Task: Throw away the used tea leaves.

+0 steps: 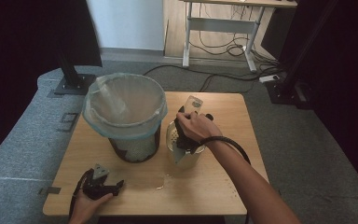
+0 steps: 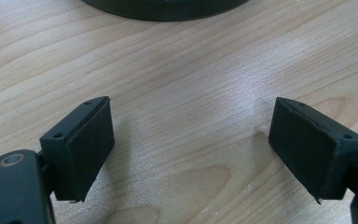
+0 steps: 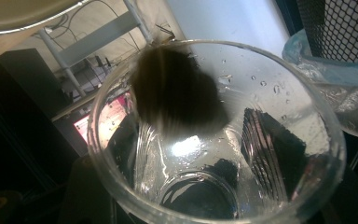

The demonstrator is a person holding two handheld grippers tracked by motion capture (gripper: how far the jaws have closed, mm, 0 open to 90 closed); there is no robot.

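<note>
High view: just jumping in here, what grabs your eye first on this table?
The mesh bin with its pale plastic liner stands at the table's middle left. Just right of it the right gripper holds a clear glass tipped over a cream perforated pot; the right gripper view looks down the wet glass at a blurred dark lump inside. The left gripper rests open on the near left edge.
</note>
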